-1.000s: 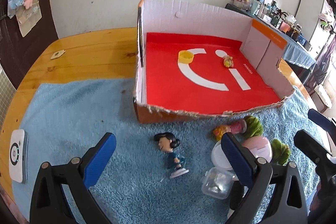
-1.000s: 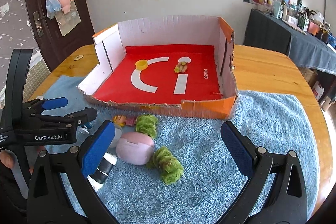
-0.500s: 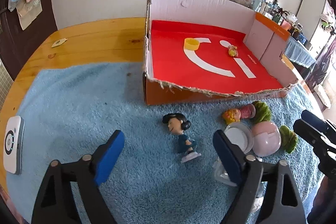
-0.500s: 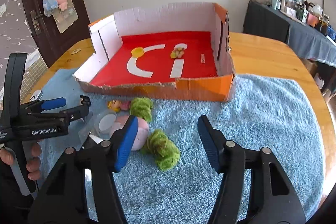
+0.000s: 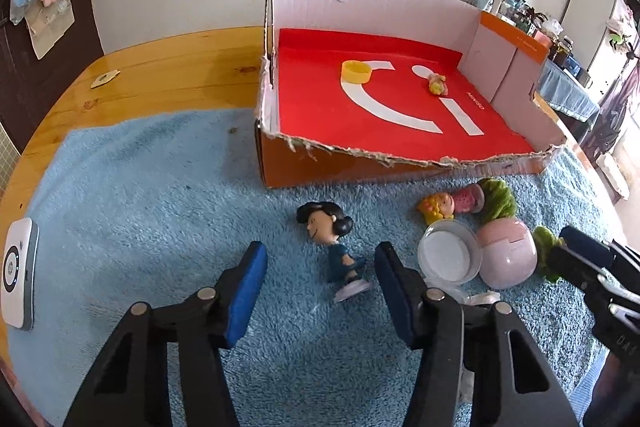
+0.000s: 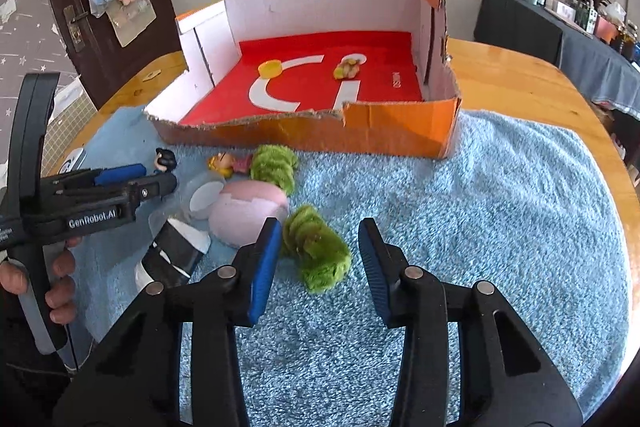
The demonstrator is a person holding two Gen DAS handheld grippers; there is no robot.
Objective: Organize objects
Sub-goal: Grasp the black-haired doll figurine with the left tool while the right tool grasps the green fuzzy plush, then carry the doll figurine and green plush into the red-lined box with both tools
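A dark-haired figurine [image 5: 336,251] in a blue dress lies on the blue towel [image 5: 140,207]. It sits between the closing jaws of my left gripper [image 5: 320,287], near the right finger, and the pads are clear of it. My right gripper [image 6: 318,263] is also closing, around a green fuzzy toy [image 6: 316,251] that neither pad presses. A pink egg [image 6: 248,211], a clear dome lid [image 5: 448,255], a small yellow-haired doll [image 5: 436,207] and a second green fuzzy toy [image 5: 498,199] lie between the grippers. Behind them stands the cardboard box [image 5: 400,163], with a yellow cap [image 5: 356,71] and a small yellow toy [image 5: 437,83] on its red floor.
The towel covers a round wooden table [image 5: 160,67]. A white device [image 5: 18,291] lies at the towel's left edge. A black-and-white object [image 6: 176,251] and clear plastic lie by the egg. A hand [image 6: 60,291] holds the left gripper's handle.
Both grippers' jaws have narrowed a lot. The left gripper has drawn in around the figurine. The right gripper has sunk towards the near green fuzzy toy, which now lies between its fingers.
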